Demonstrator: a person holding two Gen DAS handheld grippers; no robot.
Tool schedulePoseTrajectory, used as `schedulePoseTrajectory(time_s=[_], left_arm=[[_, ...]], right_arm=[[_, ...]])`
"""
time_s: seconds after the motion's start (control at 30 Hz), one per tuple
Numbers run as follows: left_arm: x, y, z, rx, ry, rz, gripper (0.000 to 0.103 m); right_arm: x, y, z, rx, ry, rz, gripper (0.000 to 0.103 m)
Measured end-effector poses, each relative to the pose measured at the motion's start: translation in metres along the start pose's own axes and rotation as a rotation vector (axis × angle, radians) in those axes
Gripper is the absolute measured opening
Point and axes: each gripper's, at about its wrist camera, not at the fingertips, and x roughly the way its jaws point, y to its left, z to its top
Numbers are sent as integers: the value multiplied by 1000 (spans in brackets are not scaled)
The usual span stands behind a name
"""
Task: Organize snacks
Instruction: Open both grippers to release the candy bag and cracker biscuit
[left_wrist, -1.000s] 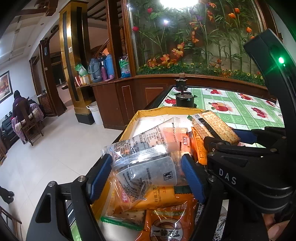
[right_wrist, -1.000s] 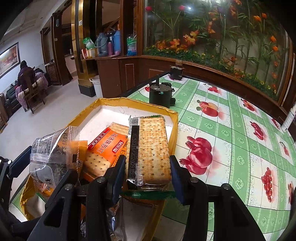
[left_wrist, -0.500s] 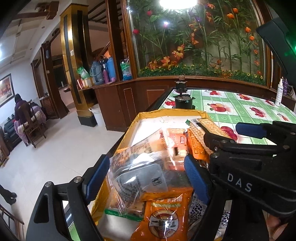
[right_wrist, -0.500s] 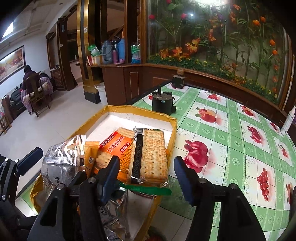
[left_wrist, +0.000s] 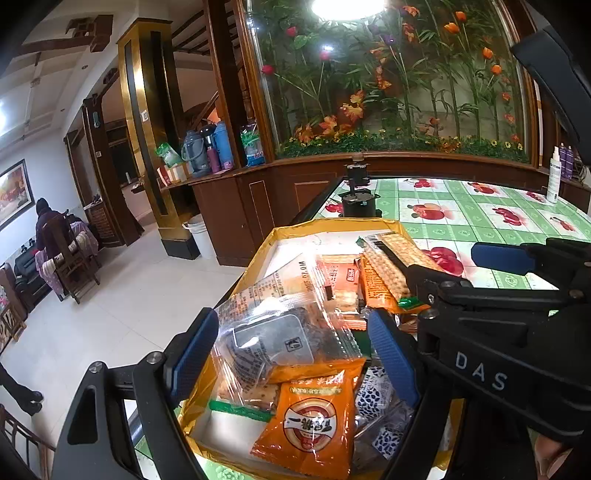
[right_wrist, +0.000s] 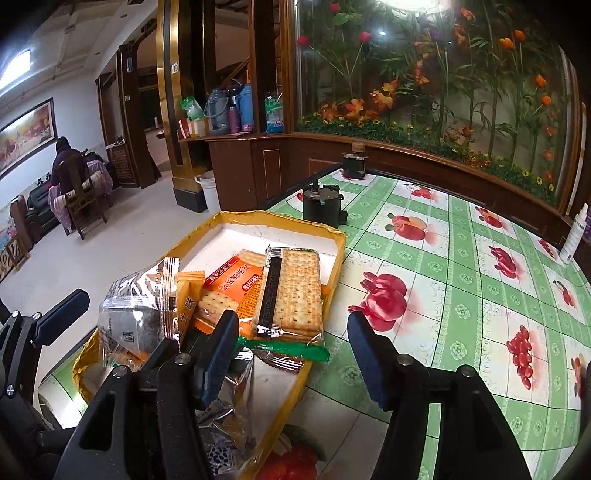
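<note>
- Green fruit-print counter (right_wrist: 424, 266): yellow-rimmed tray (right_wrist: 334, 258) of wrapped snacks.
- Cracker pack (right_wrist: 291, 295): clear wrap, atop orange packets in tray.
- Left gripper (left_wrist: 291, 350), right gripper (right_wrist: 291, 350): fingers apart, gripping nothing.

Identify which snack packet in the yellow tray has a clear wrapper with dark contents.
The clear plastic packet with dark contents, between the left gripper's blue pads. The neighbouring packets are orange, or show pale crackers.
</note>
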Motion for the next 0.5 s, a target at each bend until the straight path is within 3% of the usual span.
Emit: schedulePoseTrajectory(time_s=[0.1,0.5], left_arm=[[-3,-3,1,2,-2,1,88],[-18,-20,-3,37,-6,3,90]], right_arm=[[-6,-2,-2,3,-7,2,66],[-25,-15,-14,21,-21,-1,70]])
